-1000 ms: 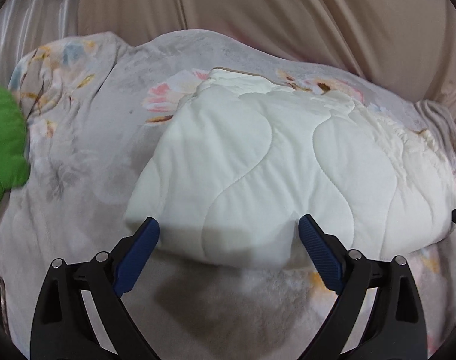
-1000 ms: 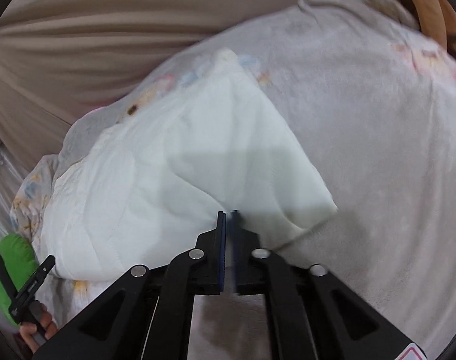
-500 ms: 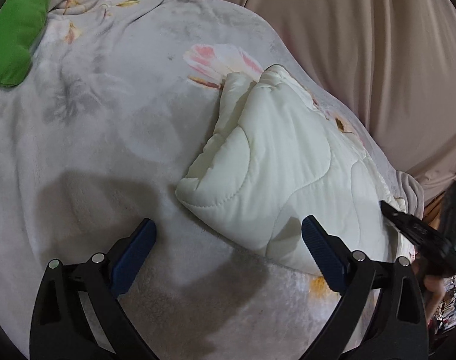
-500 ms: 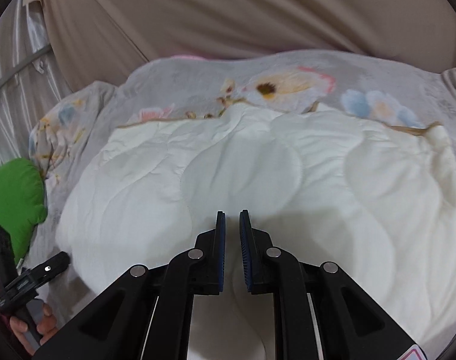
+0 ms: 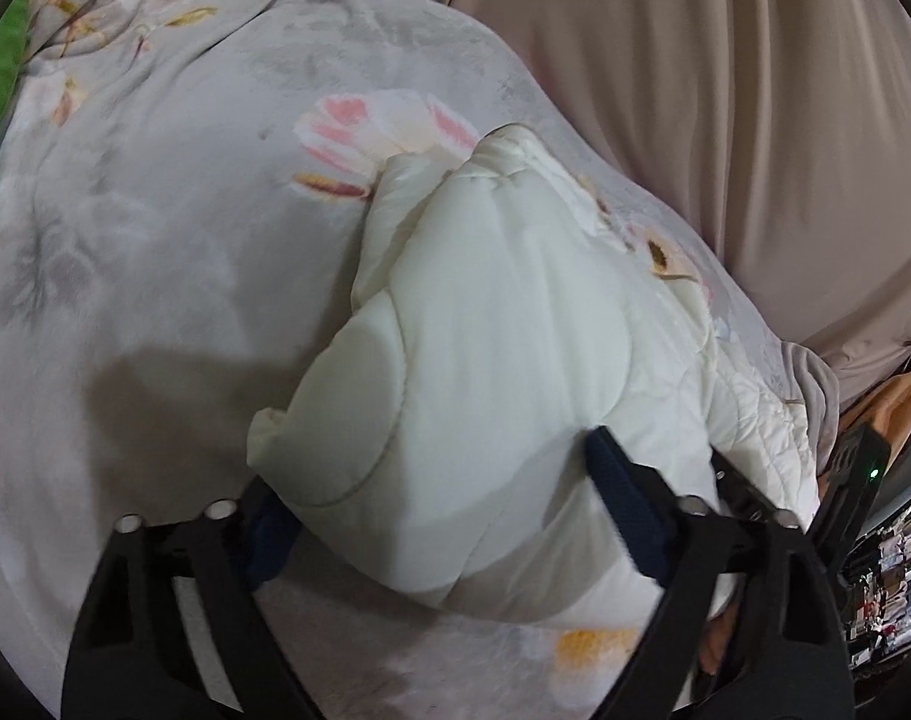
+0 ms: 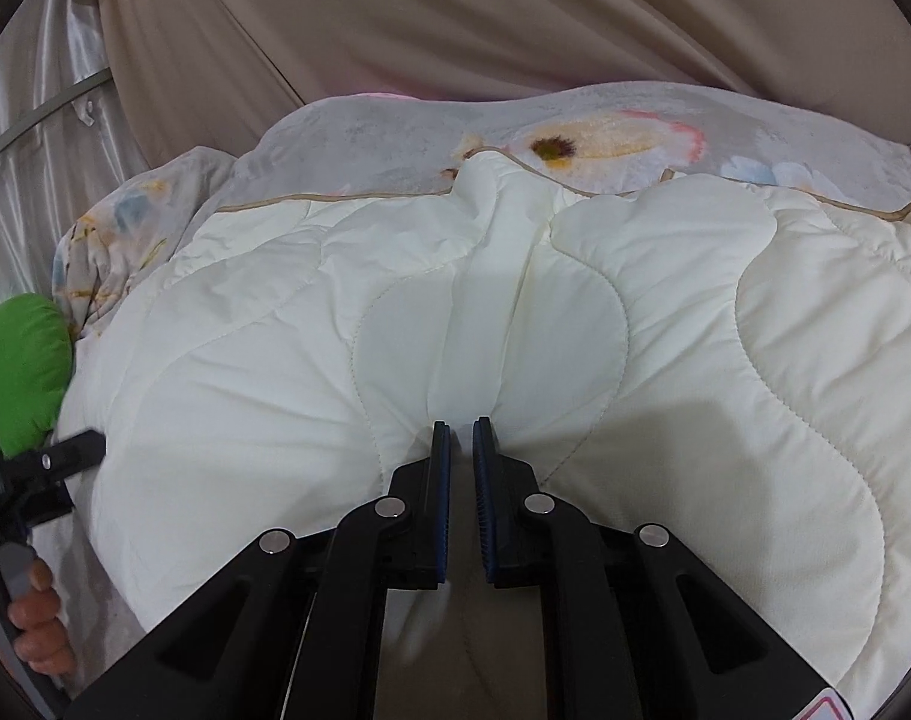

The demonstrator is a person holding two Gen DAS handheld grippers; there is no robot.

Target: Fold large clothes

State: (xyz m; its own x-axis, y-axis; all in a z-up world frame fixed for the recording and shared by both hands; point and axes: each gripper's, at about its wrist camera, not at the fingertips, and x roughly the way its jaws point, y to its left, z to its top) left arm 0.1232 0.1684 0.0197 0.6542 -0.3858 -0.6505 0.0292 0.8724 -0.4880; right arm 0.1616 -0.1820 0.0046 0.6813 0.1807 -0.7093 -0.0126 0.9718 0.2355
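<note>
A cream quilted padded garment [image 5: 485,360] lies folded in a thick bundle on a grey floral blanket [image 5: 155,240]. My left gripper [image 5: 437,498] is open, its jaws wide apart around the bundle's near left corner, the left pad partly hidden under the fabric. In the right wrist view the garment [image 6: 575,330] fills the middle. My right gripper [image 6: 461,438] is nearly closed and pinches a raised fold of the garment between its blue pads. The left gripper also shows at the left edge of the right wrist view [image 6: 65,456].
A green cushion [image 6: 17,372] lies at the left of the blanket. Beige curtains [image 5: 695,90] hang behind the bed. Shelves with clutter [image 5: 893,552] stand at the far right. The blanket [image 6: 395,138] extends past the garment's far edge.
My left gripper has moved forward until its open jaws straddle the bundle's corner. My right gripper has swung to face the garment square on and closed on a fold, which puckers up.
</note>
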